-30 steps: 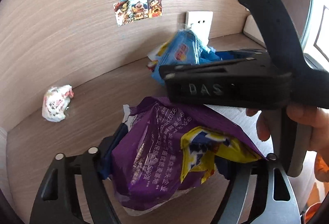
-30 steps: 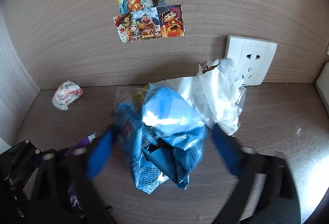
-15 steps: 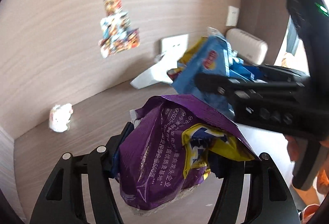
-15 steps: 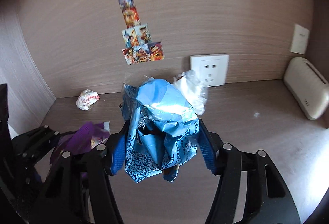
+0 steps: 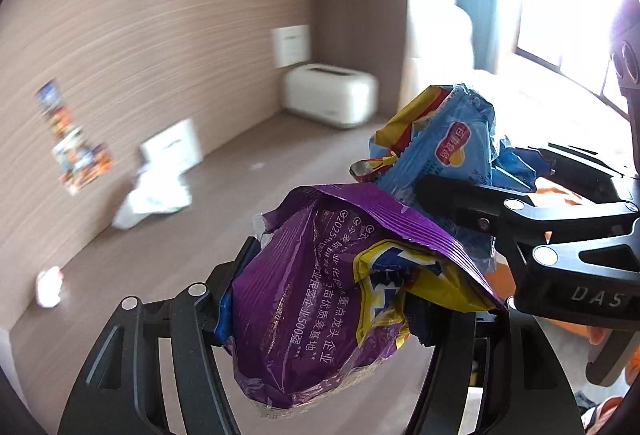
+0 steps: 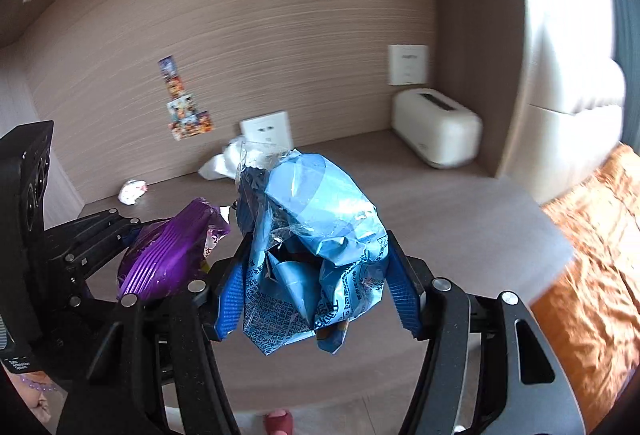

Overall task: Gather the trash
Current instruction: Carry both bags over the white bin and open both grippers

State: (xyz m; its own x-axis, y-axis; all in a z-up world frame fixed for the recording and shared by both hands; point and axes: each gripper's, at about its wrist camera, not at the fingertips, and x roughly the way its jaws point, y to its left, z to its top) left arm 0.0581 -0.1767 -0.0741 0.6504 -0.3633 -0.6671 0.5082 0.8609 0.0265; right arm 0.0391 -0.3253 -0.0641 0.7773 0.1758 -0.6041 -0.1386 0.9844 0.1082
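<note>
My left gripper (image 5: 320,319) is shut on a crumpled purple snack bag (image 5: 304,299) and holds it above the wooden desk (image 5: 168,259). My right gripper (image 6: 316,291) is shut on a crumpled blue snack bag (image 6: 312,235), also lifted off the desk (image 6: 460,219). The two grippers are side by side: the blue bag (image 5: 444,151) shows in the left wrist view, the purple bag (image 6: 168,255) in the right wrist view. A crumpled white plastic wrapper (image 6: 224,165) and a small white-and-red wad (image 6: 133,191) lie on the desk near the back wall.
A cream toaster-like box (image 6: 436,131) stands at the desk's back right corner. A wall socket (image 6: 266,129) and stickers (image 6: 184,111) are on the back wall. An orange bedspread (image 6: 592,259) lies right of the desk. A red slipper (image 6: 278,421) is on the floor below.
Both grippers have pulled back and risen from the desk with their bags and swung to the right. The white wrapper and the small wad stayed on the desk.
</note>
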